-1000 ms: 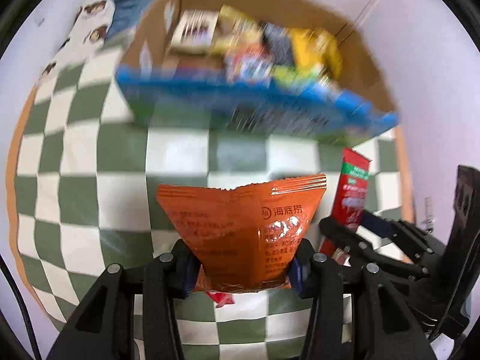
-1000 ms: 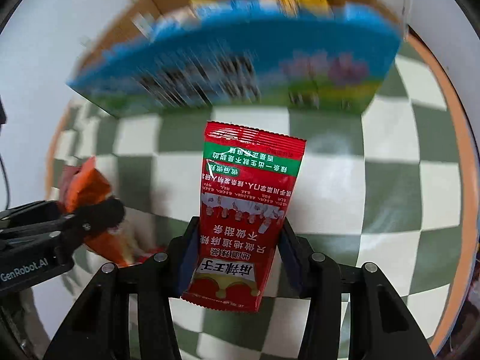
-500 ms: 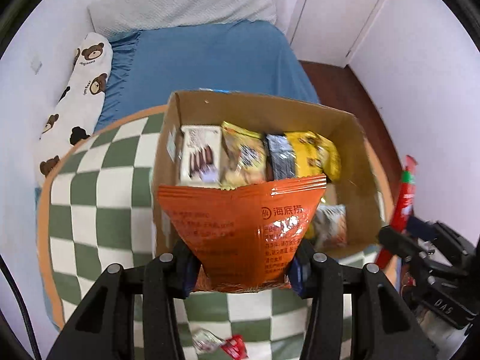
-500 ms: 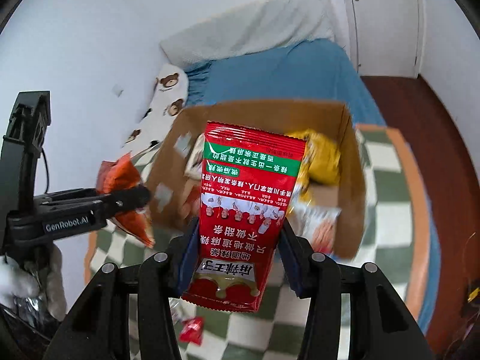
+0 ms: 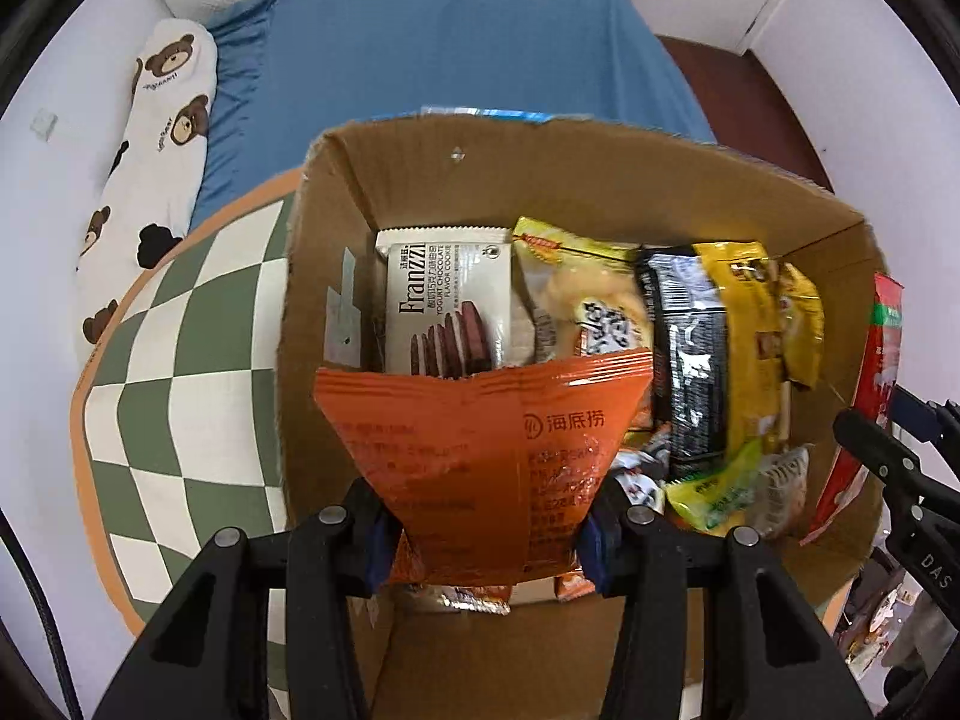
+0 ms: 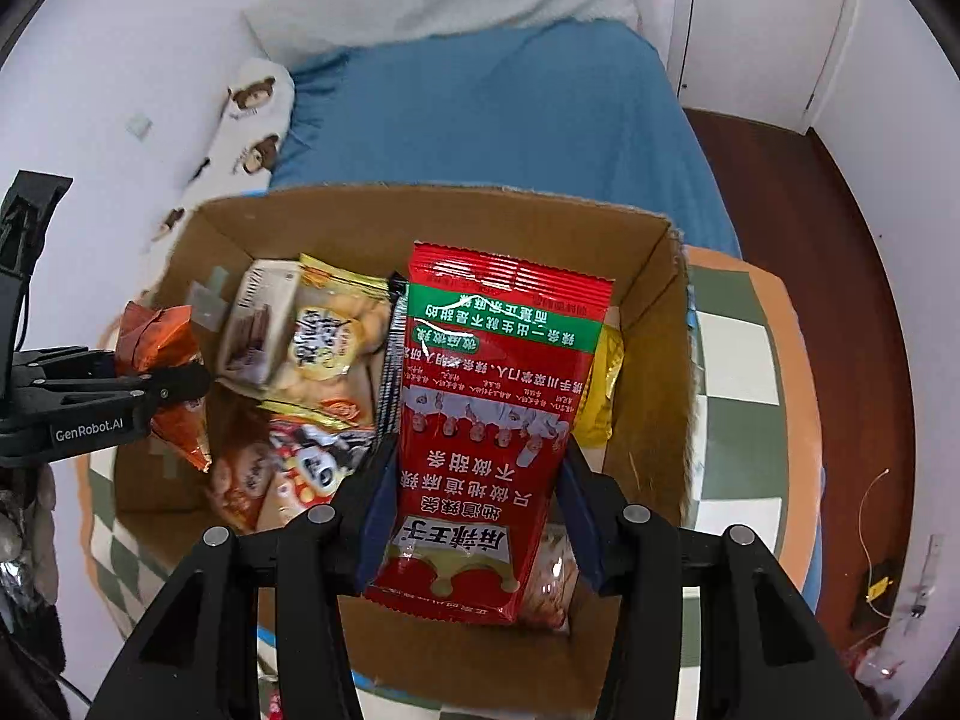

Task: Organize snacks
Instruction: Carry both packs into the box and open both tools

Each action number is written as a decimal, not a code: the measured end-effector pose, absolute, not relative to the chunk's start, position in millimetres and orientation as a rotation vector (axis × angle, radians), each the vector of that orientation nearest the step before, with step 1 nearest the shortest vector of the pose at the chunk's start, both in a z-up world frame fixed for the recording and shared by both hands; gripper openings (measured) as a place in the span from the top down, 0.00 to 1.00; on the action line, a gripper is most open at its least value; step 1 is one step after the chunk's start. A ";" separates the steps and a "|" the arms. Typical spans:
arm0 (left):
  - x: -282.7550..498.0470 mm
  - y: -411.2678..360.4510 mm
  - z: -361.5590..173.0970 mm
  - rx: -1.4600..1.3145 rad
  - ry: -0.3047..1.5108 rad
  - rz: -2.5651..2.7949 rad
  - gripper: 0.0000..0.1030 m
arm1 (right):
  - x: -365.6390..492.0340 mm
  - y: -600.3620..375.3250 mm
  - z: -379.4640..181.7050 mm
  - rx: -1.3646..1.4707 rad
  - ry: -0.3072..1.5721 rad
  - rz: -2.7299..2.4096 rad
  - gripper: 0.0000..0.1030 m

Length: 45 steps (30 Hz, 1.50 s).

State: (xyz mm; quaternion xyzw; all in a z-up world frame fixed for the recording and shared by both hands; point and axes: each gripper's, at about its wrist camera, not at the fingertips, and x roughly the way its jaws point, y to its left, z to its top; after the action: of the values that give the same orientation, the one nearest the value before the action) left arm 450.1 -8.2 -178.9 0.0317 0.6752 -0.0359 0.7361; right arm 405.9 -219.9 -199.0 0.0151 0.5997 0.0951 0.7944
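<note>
My left gripper (image 5: 486, 534) is shut on an orange snack packet (image 5: 486, 450) and holds it over the left part of an open cardboard box (image 5: 336, 192). My right gripper (image 6: 471, 534) is shut on a red snack packet (image 6: 486, 420) and holds it over the right part of the same box (image 6: 666, 360). The box holds several snack packs, among them a white Franzzi cookie pack (image 5: 447, 312) and a yellow pack (image 5: 762, 312). The left gripper with its orange packet (image 6: 159, 348) shows at the left of the right wrist view.
The box stands on a round table with a green and white checked cloth (image 5: 180, 360). Behind it is a bed with a blue sheet (image 5: 450, 42) and a bear-print pillow (image 5: 150, 138). White walls and a dark wood floor (image 6: 840, 240) lie to the right.
Both grippers have risen from table level beside the box to above its open top, moving forward over it with their packets still held.
</note>
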 end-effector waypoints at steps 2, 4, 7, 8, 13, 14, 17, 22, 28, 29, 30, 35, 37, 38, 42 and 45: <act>455.8 -5.7 -186.9 0.069 1.505 -0.068 0.54 | 414.0 -215.1 -210.5 0.011 1.313 0.199 0.49; 461.3 0.8 -193.9 0.010 1.532 -0.066 0.42 | 421.0 -212.7 -227.7 -0.006 1.373 0.178 0.35; 463.7 7.4 -192.0 -0.063 1.505 -0.072 0.19 | 425.7 -211.0 -240.2 -0.032 1.392 0.152 0.10; 463.4 7.6 -190.1 -0.066 1.490 -0.076 0.19 | 425.7 -212.2 -241.2 -0.025 1.387 0.144 0.09; 456.9 3.6 -186.3 -0.075 1.460 -0.101 0.02 | 419.7 -219.4 -241.8 0.038 1.382 0.122 0.05; 455.1 2.0 -185.7 -0.067 1.453 -0.100 0.02 | 417.6 -220.8 -241.0 0.046 1.376 0.118 0.05; 447.4 -2.5 -184.2 -0.054 1.436 -0.096 0.01 | 406.4 -221.4 -236.1 0.060 1.354 0.116 0.04; 426.4 -9.4 -174.4 -0.023 1.366 -0.061 0.01 | 389.8 -218.3 -226.8 0.064 1.331 0.114 0.04; 396.0 -10.3 -155.3 -0.015 1.286 -0.041 0.01 | 363.5 -220.6 -214.4 0.057 1.275 0.099 0.04; 389.3 -10.3 -150.6 -0.007 1.267 -0.032 0.01 | 357.6 -220.8 -210.1 0.052 1.258 0.097 0.04; 384.1 -10.4 -146.8 -0.002 1.253 -0.026 0.01 | 353.7 -221.0 -206.4 0.047 1.245 0.095 0.04; 350.5 -13.6 -122.2 0.004 1.175 -0.025 0.01 | 328.0 -217.3 -180.5 0.019 1.160 0.087 0.04; 337.3 -16.7 -112.0 0.014 1.141 -0.023 0.01 | 314.9 -215.3 -167.8 0.014 1.126 0.092 0.04; 331.7 -18.3 -107.8 0.016 1.127 -0.023 0.01 | 308.3 -214.4 -161.7 0.015 1.111 0.096 0.04; 304.9 -23.3 -88.2 0.014 1.071 -0.033 0.01 | 282.3 -211.8 -140.8 0.027 1.060 0.108 0.04; 285.2 -23.9 -73.6 0.001 1.042 -0.038 0.01 | 263.4 -212.1 -127.0 0.041 1.031 0.117 0.04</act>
State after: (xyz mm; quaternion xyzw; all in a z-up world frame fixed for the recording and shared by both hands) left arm 285.2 -23.9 -73.6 0.0007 0.4976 -0.0184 0.8672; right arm 263.4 -212.1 -127.0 0.0198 0.4925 0.0559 0.8683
